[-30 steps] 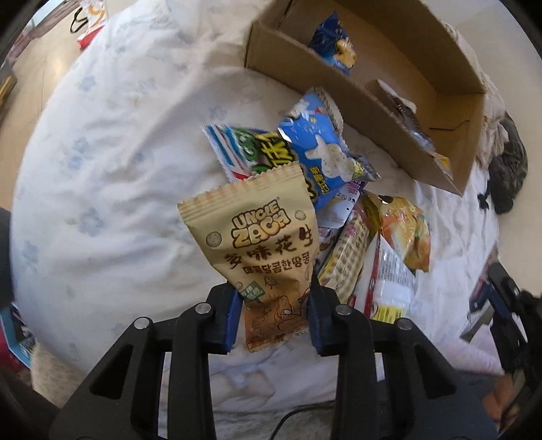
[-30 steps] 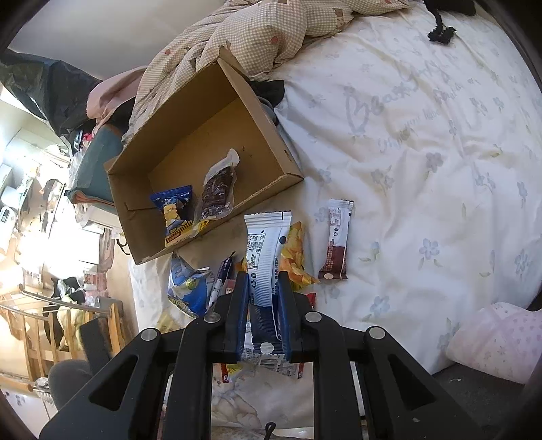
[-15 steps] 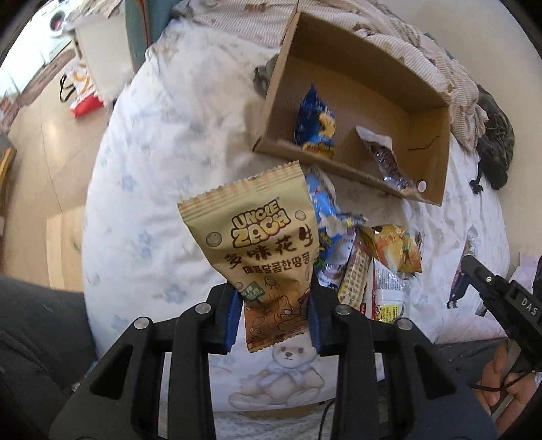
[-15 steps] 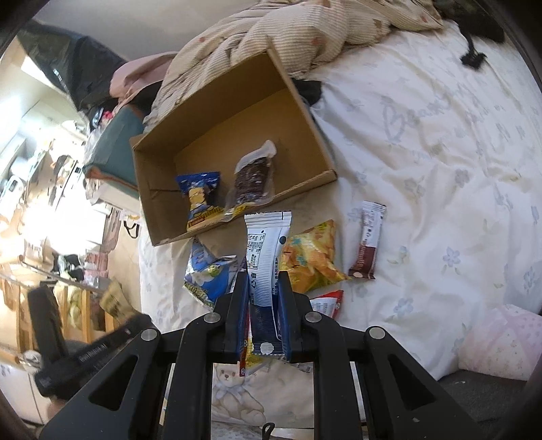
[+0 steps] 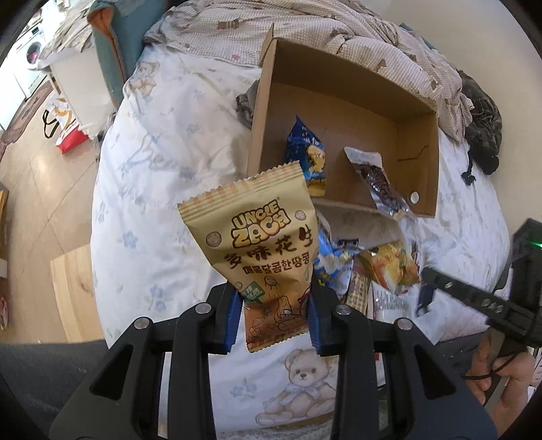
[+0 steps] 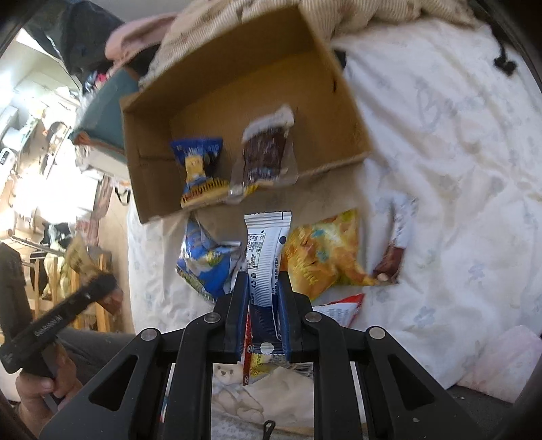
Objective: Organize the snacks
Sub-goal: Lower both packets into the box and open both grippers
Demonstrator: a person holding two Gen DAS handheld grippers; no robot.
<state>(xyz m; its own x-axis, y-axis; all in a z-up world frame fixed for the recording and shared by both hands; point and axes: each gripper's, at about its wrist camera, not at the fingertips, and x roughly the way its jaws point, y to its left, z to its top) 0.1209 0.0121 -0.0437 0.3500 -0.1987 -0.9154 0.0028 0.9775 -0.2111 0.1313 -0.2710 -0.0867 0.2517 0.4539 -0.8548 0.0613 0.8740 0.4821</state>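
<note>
Our left tool (image 5: 276, 316) grips a tan peanut packet (image 5: 261, 237) by its lower end, upright above the bed (image 5: 152, 162); our right tool (image 6: 262, 309) is clamped on a narrow white-and-blue stick pack (image 6: 266, 250), also held clear of the bedding. Ahead of both sits the open cardboard box (image 6: 338, 101), holding a blue snack bag (image 6: 200, 169) and a clear pouch of something dark (image 6: 264, 155), the pouch leaning over the box's near wall. Between us and that wall lies a loose heap: a blue-and-white bag (image 6: 206, 267), a yellow bag (image 6: 325, 254), a slim brown-and-white bar (image 6: 394, 247) just beside it, and a red-and-white packet (image 6: 338, 306) (mostly tucked behind the right tool). A rumpled checked quilt (image 5: 305, 30) crowds the box's far side. The right-hand view is blurred, so print on the boxed snacks is unreadable. The peanut packet hides part of the heap in the left view.
</note>
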